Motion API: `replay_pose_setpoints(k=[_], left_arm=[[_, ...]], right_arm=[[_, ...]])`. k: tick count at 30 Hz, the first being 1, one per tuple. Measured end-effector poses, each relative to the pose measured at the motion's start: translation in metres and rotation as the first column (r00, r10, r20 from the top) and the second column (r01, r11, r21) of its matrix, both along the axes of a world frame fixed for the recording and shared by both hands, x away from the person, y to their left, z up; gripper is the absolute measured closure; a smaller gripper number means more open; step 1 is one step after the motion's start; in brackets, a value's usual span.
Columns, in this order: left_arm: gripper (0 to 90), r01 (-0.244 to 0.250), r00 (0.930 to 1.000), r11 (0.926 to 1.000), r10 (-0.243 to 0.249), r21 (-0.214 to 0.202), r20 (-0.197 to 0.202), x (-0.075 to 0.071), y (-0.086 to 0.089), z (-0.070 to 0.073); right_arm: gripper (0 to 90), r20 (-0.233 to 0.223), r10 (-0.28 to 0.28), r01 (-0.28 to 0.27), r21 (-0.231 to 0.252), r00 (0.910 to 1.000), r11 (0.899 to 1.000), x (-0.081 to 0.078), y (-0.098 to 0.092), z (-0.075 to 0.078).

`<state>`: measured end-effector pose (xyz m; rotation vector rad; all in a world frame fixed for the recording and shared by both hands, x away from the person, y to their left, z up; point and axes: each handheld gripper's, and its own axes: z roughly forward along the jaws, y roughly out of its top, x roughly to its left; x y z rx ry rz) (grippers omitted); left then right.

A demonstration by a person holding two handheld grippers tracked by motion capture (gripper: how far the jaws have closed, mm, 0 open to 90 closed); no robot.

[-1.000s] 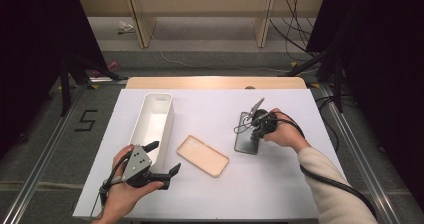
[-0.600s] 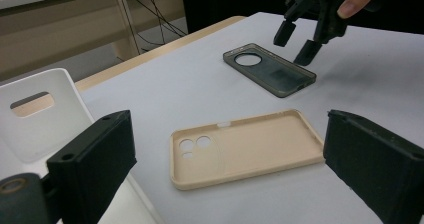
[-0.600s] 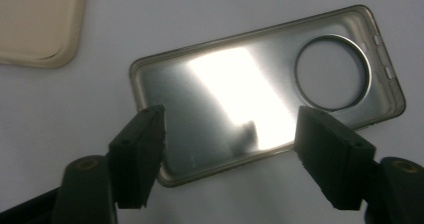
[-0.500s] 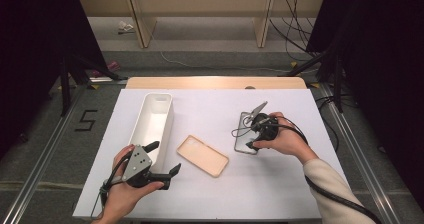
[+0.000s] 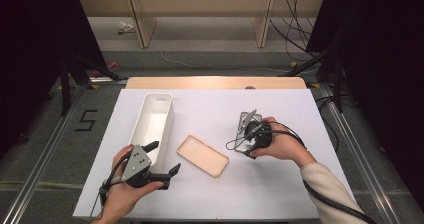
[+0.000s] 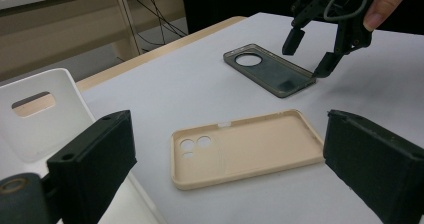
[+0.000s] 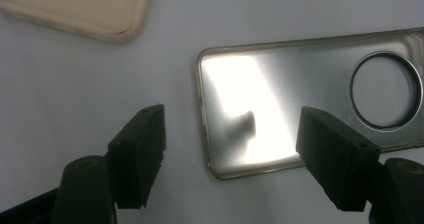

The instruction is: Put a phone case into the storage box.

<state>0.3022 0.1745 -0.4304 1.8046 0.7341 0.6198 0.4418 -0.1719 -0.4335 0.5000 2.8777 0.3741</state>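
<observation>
- The grey phone case (image 7: 310,104) is translucent and glossy, with one large round camera hole near one end. It lies flat, hollow side up, on the white tabletop (image 5: 300,184), right of centre.
- The beige phone case (image 6: 245,146) lies apart from it, towards the tabletop's middle.

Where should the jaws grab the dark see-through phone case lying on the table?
Best by the raised rim of a long edge. The dark phone case lies flat, open side up, on the white table, so its thin rim is the only part that stands up to pinch. The right gripper hangs open above its plain end, away from the camera hole; coming down from above there should work.
</observation>
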Motion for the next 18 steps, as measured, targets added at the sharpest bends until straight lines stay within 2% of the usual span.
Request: replay_pose_setpoints(k=[1, 4, 5, 8, 9, 12, 16, 18], left_arm=[[6.2, 0.000, 1.0000, 1.0000, 0.000, 0.001, 0.001, 0.000, 0.000, 0.000], [6.1, 0.004, 1.0000, 1.0000, -0.004, 0.002, 0.002, 0.000, -0.001, 0.000], [6.2, 0.004, 1.0000, 1.0000, -0.004, 0.003, 0.002, 0.000, -0.001, 0.000], [6.1, 0.004, 1.0000, 1.0000, -0.004, 0.003, 0.001, 0.000, -0.001, 0.000], [6.1, 0.004, 1.0000, 1.0000, -0.004, 0.002, 0.001, 0.000, -0.001, 0.000], [6.1, 0.002, 1.0000, 1.0000, -0.002, 0.000, 0.001, 0.000, -0.001, -0.001], [6.2, 0.002, 1.0000, 1.0000, -0.002, 0.000, 0.000, 0.000, -0.001, -0.001], [6.2, 0.002, 1.0000, 1.0000, -0.002, -0.001, 0.000, 0.000, -0.001, -0.001]], right_arm=[[34.5, 0.006, 0.026, -0.026, -0.038, 0.9996, 0.999, -0.001, 0.002, -0.002], [36.3, 0.008, 0.037, -0.036, -0.064, 0.9993, 0.997, -0.002, 0.004, -0.004], [38.4, 0.021, 0.055, -0.052, -0.107, 0.9983, 0.993, -0.002, 0.006, -0.006], [39.8, 0.027, 0.071, -0.067, -0.126, 0.9971, 0.990, -0.001, 0.008, -0.009], [40.5, 0.032, 0.083, -0.077, -0.158, 0.9960, 0.984, -0.001, 0.010, -0.012], [42.3, 0.038, 0.106, -0.097, -0.189, 0.9936, 0.977, 0.000, 0.013, -0.015], [44.5, 0.035, 0.110, -0.101, -0.200, 0.9933, 0.975, 0.002, 0.017, -0.016], [46.7, 0.037, 0.119, -0.108, -0.218, 0.9922, 0.970, 0.004, 0.018, -0.017]])
